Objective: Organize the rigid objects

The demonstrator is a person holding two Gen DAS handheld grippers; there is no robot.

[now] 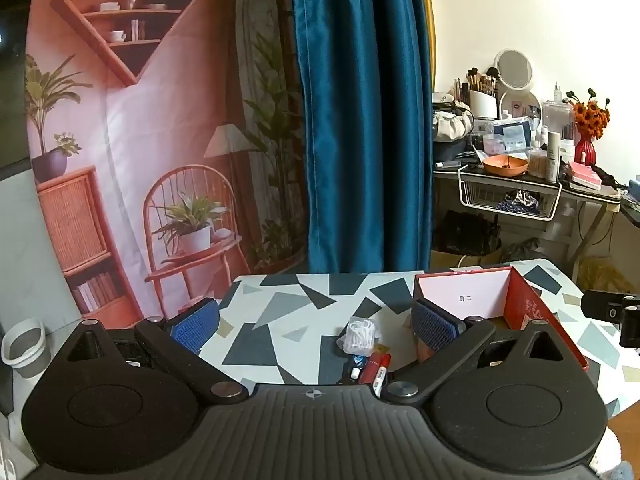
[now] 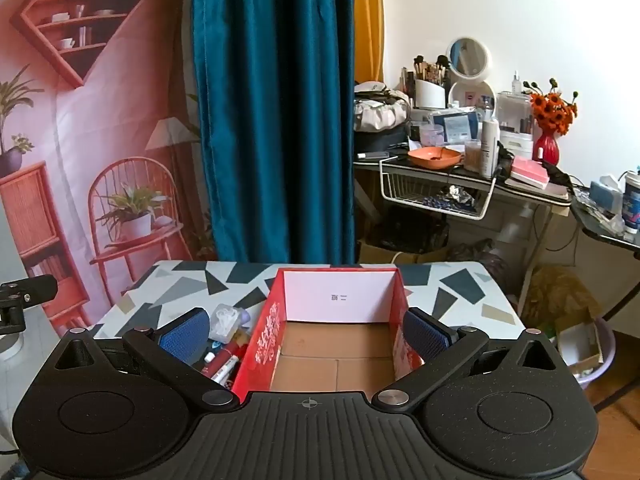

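Clutter sat in a small pile on the tabletop (image 1: 280, 320) just left of the red box (image 1: 528, 316) in the left wrist view: a clear pack of white bits (image 1: 359, 334), a red marker (image 1: 383, 372), a second red tube (image 1: 370, 368) and a small white-and-blue item (image 1: 357, 366). The left tongs (image 1: 316, 326) stood wide with nothing between the blue pads, tilted somewhat downward. The pile lay straight ahead of them, low in the gap and a little toward the right pad. The markers' long axes ran roughly away from the camera, leaning slightly right.

In the right wrist view, the right tongs (image 2: 306, 334) were equally wide and empty, aimed into the box (image 2: 340, 344), whose cardboard floor showed bare. Its left red wall stood between these tongs and the pile (image 2: 224, 344), which lay just outside that wall, beside the left pad. The pack (image 2: 225, 322) sat at the far end of the pile, the marker (image 2: 228, 366) nearer.

My judgement: nothing had been packed yet, and the left hand was the better placed for a first pick, since the pile lay in its line while the right hand would have had to cross the box wall.
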